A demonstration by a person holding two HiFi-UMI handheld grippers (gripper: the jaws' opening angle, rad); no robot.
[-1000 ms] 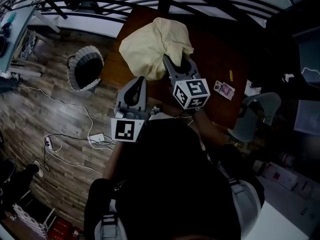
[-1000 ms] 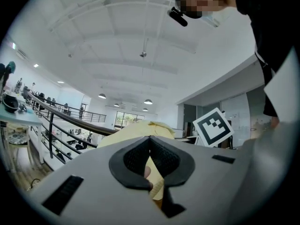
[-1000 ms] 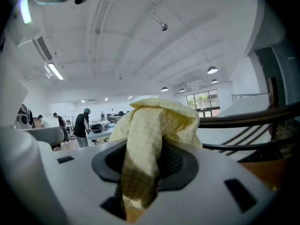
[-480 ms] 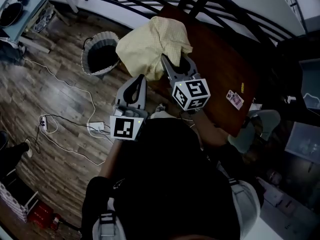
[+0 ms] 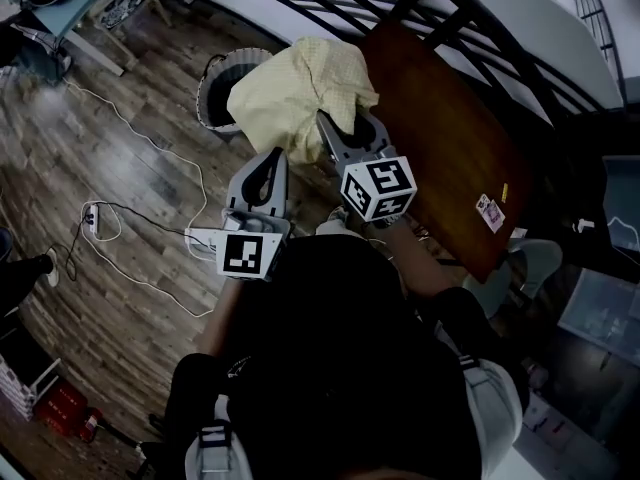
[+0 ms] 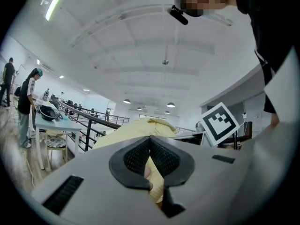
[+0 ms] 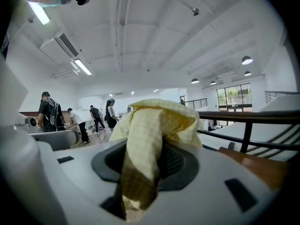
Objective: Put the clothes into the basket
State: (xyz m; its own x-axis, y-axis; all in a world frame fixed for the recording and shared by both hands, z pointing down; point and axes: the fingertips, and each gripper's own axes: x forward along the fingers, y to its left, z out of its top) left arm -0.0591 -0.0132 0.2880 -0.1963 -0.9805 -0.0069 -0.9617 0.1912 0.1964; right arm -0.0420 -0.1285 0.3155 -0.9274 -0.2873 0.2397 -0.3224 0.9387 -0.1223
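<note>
— What are the two grippers holding?

— Both hold the same yellow garment [image 5: 292,90]. The left gripper [image 5: 272,160] has its jaws closed on an edge of the fabric. In its own view the pads meet at the top and a fold of yellow cloth is pinched lower between them. The right gripper [image 5: 334,128] is clamped on a thicker bunch, which fills the gap between its pads and hangs out below them.

— How are the hands placed?

— Both are stretched forward from the person's body, side by side and close together. The right one reaches a little further ahead. The left gripper lies about level and the right one tips slightly downward. Their marker cubes face up to the head camera.

— And where is the garment in relation to the jaws?

— It rises in one loose heap just beyond the tips, spread from the left jaws across to the right jaws and further ahead of them.

— Where is the basket?

— The basket [image 5: 214,96] stands on the wooden floor [image 5: 110,178], ahead of the left jaws and a little to their left. It is beside the corner of the brown table [image 5: 450,138]. From the head view the cloth covers the near right part of its rim, and the dark inside is visible on the left. How high the cloth is above it, I cannot tell.
</note>
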